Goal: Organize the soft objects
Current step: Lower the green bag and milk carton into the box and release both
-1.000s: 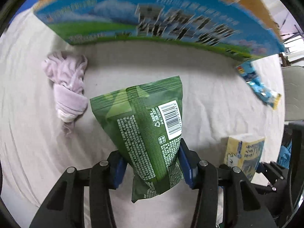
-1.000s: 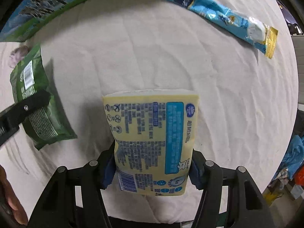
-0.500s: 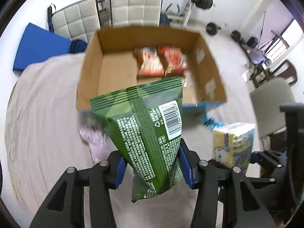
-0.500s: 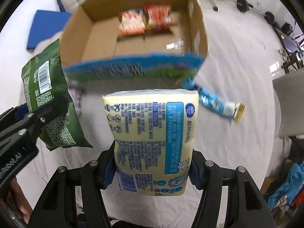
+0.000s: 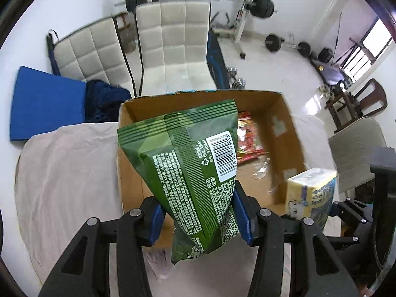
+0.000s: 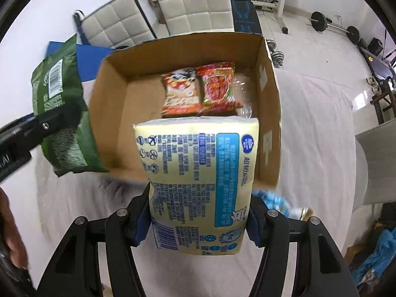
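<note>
My left gripper point(image 5: 198, 219) is shut on a green snack bag point(image 5: 190, 165) and holds it raised in front of the open cardboard box point(image 5: 128, 173). My right gripper point(image 6: 198, 220) is shut on a yellow tissue pack point(image 6: 198, 180), held above the box's near wall point(image 6: 269, 148). The green bag also shows at the left of the right wrist view point(image 6: 61, 109), and the tissue pack at the right of the left wrist view point(image 5: 310, 195). Two red-orange snack packets point(image 6: 198, 87) lie at the far end inside the box.
The box stands on a bed with a pale sheet point(image 5: 64, 173). A light blue packet point(image 6: 279, 203) lies on the sheet near the box's right corner, and a pink cloth point(image 5: 158, 264) below my left gripper. White chairs point(image 5: 173, 47) and gym weights stand beyond the bed.
Both grippers have risen and tilted up with their loads, from low over the sheet to above the box's near wall. The view now looks into the box and the room beyond.
</note>
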Available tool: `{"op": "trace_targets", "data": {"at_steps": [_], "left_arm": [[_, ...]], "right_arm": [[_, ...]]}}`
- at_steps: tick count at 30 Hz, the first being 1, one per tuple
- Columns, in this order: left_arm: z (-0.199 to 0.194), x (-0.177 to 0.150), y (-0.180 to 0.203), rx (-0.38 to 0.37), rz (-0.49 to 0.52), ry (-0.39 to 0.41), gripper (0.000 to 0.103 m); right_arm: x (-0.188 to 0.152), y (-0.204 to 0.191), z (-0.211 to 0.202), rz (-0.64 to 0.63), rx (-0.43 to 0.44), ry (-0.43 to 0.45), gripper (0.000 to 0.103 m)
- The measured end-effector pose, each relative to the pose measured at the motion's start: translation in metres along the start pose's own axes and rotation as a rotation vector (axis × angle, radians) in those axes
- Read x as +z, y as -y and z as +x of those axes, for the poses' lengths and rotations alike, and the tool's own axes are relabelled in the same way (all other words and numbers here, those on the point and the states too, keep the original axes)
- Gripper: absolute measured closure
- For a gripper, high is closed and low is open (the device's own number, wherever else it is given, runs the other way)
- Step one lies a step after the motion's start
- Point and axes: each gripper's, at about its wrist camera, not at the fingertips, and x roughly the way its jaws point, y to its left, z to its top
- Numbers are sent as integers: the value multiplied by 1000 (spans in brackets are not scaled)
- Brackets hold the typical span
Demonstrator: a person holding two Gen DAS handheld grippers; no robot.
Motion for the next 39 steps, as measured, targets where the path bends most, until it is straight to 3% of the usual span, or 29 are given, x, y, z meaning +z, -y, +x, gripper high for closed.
{"op": "trace_targets", "data": {"at_steps": [4, 10, 19, 27, 30, 33, 35, 39], "left_arm": [[44, 30, -15, 10, 15, -89, 57], [108, 59, -28, 50, 46, -194, 57], [161, 70, -43, 66, 27, -276, 56], [170, 80, -43, 37, 20, -295, 55], [163, 83, -49, -20, -36, -314, 54], [149, 84, -52, -20, -50, -291, 45], [137, 83, -52, -26, -53, -278, 45], [113, 74, -49, -41, -68, -240, 45]], "right_arm": [[33, 7, 52, 27, -27, -74, 39], [54, 6, 101, 17, -93, -147, 39], [67, -2, 137, 9, -151, -240, 38], [75, -3, 164, 2, -149, -288, 38], [76, -3, 163, 12, -138, -301, 38], [81, -1, 160, 23, -131, -294, 34], [81, 0, 148, 29, -142, -278, 29], [85, 0, 124, 42, -136, -243, 28]]}}
